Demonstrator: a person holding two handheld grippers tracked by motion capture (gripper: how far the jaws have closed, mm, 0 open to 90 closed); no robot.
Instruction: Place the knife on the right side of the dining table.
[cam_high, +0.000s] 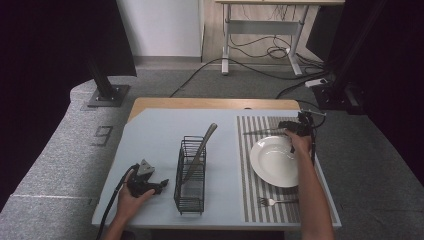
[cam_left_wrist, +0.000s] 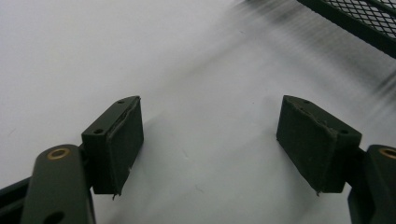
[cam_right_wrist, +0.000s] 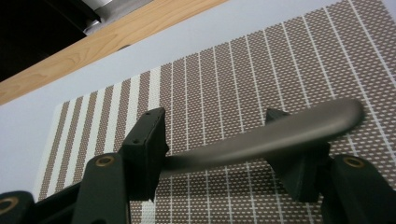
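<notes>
At the far edge of the striped placemat lies a grey metal utensil, above the white plate. My right gripper sits at its handle end. In the right gripper view the handle runs sideways across my right gripper. The jaws stand apart, and the handle crosses in front of the right one and passes behind the left one. My left gripper rests low on the bare tabletop at the near left. In its own view the left gripper is open with nothing between the pads.
A black wire caddy stands mid-table with a metal utensil leaning out of it. Its mesh corner is close to my left gripper. A fork lies on the placemat's near edge. Beyond the table's far edge, cables cross the floor.
</notes>
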